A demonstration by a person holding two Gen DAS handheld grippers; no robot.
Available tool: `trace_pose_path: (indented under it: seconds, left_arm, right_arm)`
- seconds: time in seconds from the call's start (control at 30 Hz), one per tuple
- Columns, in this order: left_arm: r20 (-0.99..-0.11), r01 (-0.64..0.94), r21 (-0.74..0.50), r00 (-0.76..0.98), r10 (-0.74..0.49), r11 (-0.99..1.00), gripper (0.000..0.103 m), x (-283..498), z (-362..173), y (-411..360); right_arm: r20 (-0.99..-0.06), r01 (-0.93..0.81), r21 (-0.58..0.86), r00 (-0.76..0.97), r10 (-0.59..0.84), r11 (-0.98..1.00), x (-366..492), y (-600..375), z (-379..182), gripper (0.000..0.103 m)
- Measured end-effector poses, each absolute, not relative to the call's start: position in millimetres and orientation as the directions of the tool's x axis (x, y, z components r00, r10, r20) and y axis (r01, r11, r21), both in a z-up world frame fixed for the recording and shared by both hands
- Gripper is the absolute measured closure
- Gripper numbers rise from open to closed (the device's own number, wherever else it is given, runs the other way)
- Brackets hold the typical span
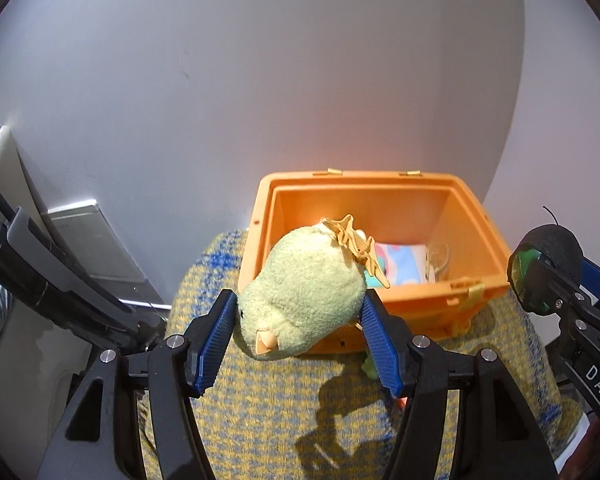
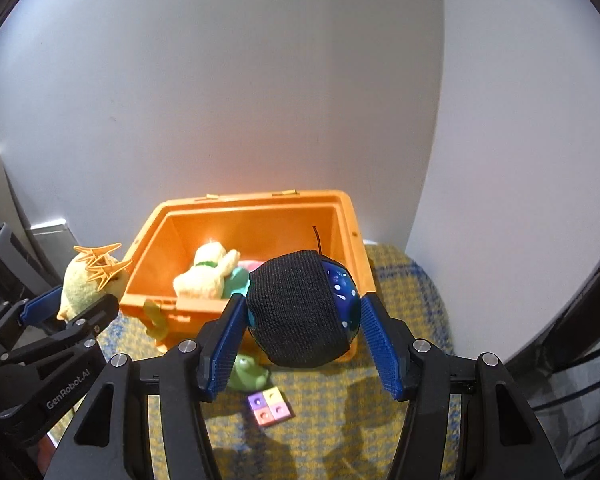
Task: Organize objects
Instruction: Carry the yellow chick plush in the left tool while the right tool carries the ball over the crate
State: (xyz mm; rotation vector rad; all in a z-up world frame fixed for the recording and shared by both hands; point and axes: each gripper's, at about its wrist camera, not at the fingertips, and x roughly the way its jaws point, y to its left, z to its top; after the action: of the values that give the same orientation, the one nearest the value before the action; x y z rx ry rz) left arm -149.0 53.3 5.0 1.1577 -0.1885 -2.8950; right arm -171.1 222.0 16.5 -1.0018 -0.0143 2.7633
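- Woven yellow-and-blue cloth [image 2: 380, 432] covers the surface before a plain pale wall; nearest on it lie a four-coloured square block [image 2: 269, 406] and a small green toy [image 2: 247, 372].
- Left gripper [image 1: 300, 308] clamps a green plush bird [image 1: 300, 292], lifted clear of the cloth at the bin's near left corner.
- Right gripper [image 2: 302, 310] clamps a ball [image 2: 304, 308], part black knit, part blue, raised over the near rim.
- Readable writing: "GenRobot.AI" on the left tool, "DAS" on the right.
- Farther off, the orange bin [image 2: 352, 240] stands open, a cream plush [image 2: 208, 272] inside.
- Step, I judge: carrying both toys in. Next: move forward over the opening, then release.
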Motion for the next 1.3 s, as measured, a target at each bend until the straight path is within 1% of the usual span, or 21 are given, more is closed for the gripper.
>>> trace_pose_path:
  seconds: [0.4, 0.83, 1.1, 1.23, 1.3]
  left_arm:
    - [-0.676, -0.041, 0.131, -0.734, -0.059, -0.991, 0.041, -186, 15, 62]
    - [-0.701, -0.033, 0.125, -0.710, -0.065, -0.992, 0.041, -234, 1, 59]
    - [-0.718, -0.040, 0.123, -0.694, -0.061, -0.992, 0.041, -250, -10, 61]
    - [-0.729, -0.038, 0.121, -0.682, -0.063, -0.992, 0.039, -254, -15, 59]
    - [-0.729, -0.039, 0.123, -0.681, -0.064, -0.992, 0.035, -254, -15, 59]
  right_arm:
    - [-0.626, -0.188, -0.081, -0.755, 0.197, -0.979, -206, 231, 27, 0.045]
    - [-0.650, -0.188, -0.073, -0.736, 0.190, -0.979, -241, 242, 9, 0.045]
    - [-0.675, -0.182, -0.068, -0.715, 0.180, -0.981, -257, 246, -5, 0.044]
    - [-0.689, -0.181, -0.062, -0.703, 0.173, -0.982, -261, 246, -11, 0.043]
    - [-0.689, -0.188, -0.061, -0.703, 0.177, -0.980, -260, 246, -12, 0.042]
